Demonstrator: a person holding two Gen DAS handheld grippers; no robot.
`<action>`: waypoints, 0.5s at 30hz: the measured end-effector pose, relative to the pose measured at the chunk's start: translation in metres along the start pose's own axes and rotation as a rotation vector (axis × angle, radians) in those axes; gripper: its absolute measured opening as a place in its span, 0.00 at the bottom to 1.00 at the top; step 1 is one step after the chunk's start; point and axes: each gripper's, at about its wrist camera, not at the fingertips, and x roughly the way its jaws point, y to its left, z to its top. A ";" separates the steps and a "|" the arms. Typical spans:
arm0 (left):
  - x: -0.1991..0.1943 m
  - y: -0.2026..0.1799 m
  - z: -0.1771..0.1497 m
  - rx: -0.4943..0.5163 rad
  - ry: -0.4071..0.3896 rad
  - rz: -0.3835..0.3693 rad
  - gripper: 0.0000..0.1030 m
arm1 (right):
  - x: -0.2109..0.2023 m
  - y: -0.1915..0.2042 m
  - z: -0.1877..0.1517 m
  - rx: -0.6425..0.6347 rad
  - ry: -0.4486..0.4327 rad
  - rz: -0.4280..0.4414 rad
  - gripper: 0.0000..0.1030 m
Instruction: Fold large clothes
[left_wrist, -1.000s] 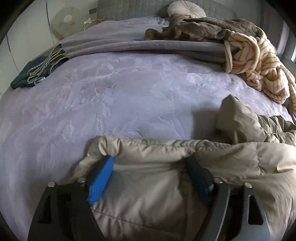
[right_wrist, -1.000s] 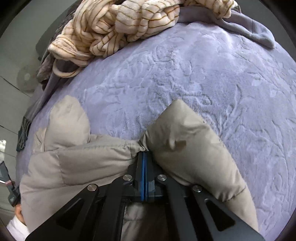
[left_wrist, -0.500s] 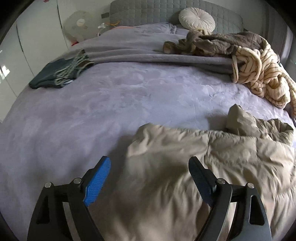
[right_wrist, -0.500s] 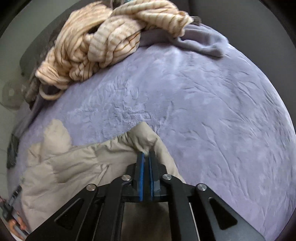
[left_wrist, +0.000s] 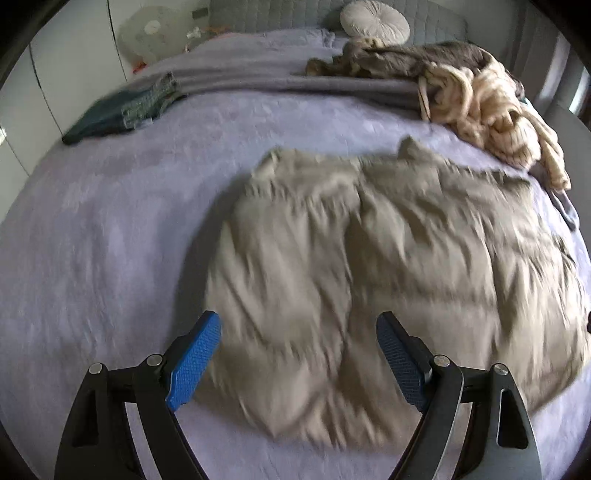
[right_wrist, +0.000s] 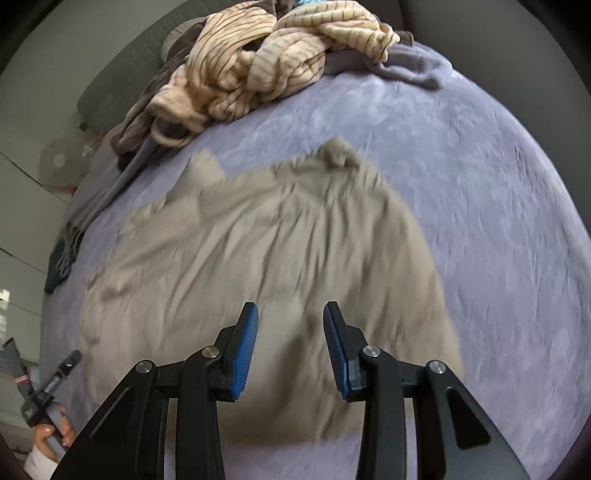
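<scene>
A large beige puffer jacket (left_wrist: 369, 258) lies spread on the lilac bed cover (left_wrist: 110, 240), blurred by motion. It also shows in the right wrist view (right_wrist: 266, 258). My left gripper (left_wrist: 299, 332) is open and empty, held above the jacket's near left part. My right gripper (right_wrist: 291, 328) is open and empty, held above the jacket's near edge. In the right wrist view the left gripper (right_wrist: 51, 380) shows small at the lower left, in a hand.
A cream striped garment (left_wrist: 495, 110) and a brown one (left_wrist: 406, 59) are heaped at the far right of the bed; the striped one also shows in the right wrist view (right_wrist: 266, 62). Folded dark clothes (left_wrist: 122, 110) lie far left. A round pillow (left_wrist: 375, 18) rests at the headboard.
The right gripper, shut on the jacket's edge before, has opened and let go. Both grippers have pulled back and up; the jacket now lies flat and spread out.
</scene>
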 end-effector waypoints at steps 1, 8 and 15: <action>0.000 0.000 -0.008 -0.011 0.020 -0.014 0.85 | -0.001 0.000 -0.010 0.014 0.014 0.012 0.39; -0.024 -0.010 -0.016 -0.029 -0.031 -0.071 0.85 | -0.012 0.011 -0.038 -0.006 0.025 0.051 0.39; 0.008 -0.072 0.038 0.036 -0.125 -0.134 0.85 | 0.024 0.086 0.005 -0.127 -0.036 0.147 0.33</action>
